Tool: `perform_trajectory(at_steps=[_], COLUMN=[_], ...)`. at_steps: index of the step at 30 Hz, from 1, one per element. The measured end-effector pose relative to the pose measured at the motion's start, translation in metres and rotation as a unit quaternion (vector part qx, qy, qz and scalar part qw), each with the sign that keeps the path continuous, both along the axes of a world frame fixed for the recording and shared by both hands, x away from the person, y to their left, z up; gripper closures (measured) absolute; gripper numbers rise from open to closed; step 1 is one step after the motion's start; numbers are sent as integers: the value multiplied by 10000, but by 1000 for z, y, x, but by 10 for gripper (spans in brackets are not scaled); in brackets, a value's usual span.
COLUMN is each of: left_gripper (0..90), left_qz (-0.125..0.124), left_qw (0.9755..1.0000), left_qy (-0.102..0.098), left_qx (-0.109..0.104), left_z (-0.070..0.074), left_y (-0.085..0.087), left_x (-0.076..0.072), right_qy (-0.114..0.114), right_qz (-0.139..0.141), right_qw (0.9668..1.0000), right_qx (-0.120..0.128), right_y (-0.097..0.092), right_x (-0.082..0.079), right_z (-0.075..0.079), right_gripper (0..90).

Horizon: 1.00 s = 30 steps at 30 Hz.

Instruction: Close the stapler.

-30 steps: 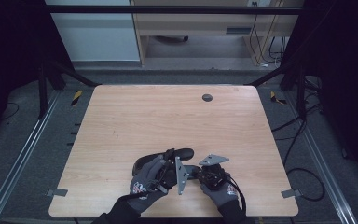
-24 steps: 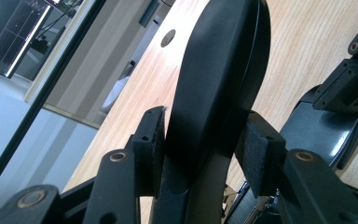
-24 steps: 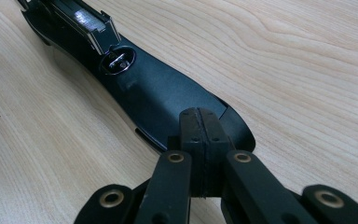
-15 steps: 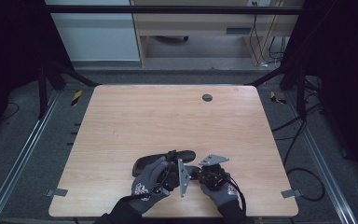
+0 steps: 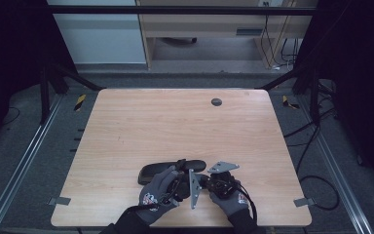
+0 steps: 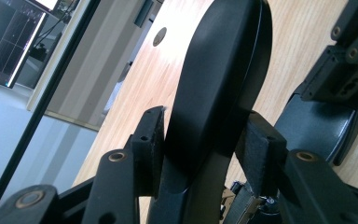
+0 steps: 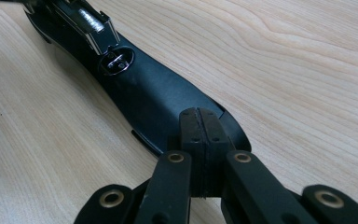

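While L gripper (image 6: 200, 140) fingers clamp the raised stapler top (image 6: 219, 79) and R gripper (image 7: 199, 126), fingers clenched empty, presses the base (image 7: 154, 100) at near bench (image 5: 126, 126) edge: keep base pinned, lift top slowly; magazine end cut off, staple load unclear; hands hide the hinge in high view.

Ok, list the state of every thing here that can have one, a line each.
Stapler: lying on the table, top arm swung up, staple channel exposed.
Left claw: shut on the top arm.
Right claw: shut, pads together, pressing on the stapler's base end.
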<state>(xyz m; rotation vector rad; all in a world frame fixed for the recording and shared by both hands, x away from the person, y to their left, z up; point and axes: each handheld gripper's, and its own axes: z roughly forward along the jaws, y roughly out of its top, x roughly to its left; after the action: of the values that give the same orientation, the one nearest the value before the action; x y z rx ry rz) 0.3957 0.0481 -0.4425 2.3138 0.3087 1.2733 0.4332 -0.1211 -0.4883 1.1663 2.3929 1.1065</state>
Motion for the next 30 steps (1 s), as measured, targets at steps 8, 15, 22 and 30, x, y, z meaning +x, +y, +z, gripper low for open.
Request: perform_trajectory(at_steps=[8,15,22,30], left_gripper=[538,535,527,519], left_qz=[-82,-136,-195,-242], left_qw=[9999,9994,9985,9979], left_qy=[-15,-35,1,20], left_qx=[141,312,520,596], left_z=[-2,-8,-12,-13], left_y=[-2,-5,-7,-7], left_x=[0,-2,-2,-2], right_qy=[-34,-58,-100,-106], right_qz=[-19,-89,-141,-242], right_qw=[10000,9999,9998,9996], right_qx=[13,59,55,54], right_y=[-4,-8,-11,-15], right_x=[0,1,2,2], right_z=[2,4,4,5], right_gripper=[900,900,896,882])
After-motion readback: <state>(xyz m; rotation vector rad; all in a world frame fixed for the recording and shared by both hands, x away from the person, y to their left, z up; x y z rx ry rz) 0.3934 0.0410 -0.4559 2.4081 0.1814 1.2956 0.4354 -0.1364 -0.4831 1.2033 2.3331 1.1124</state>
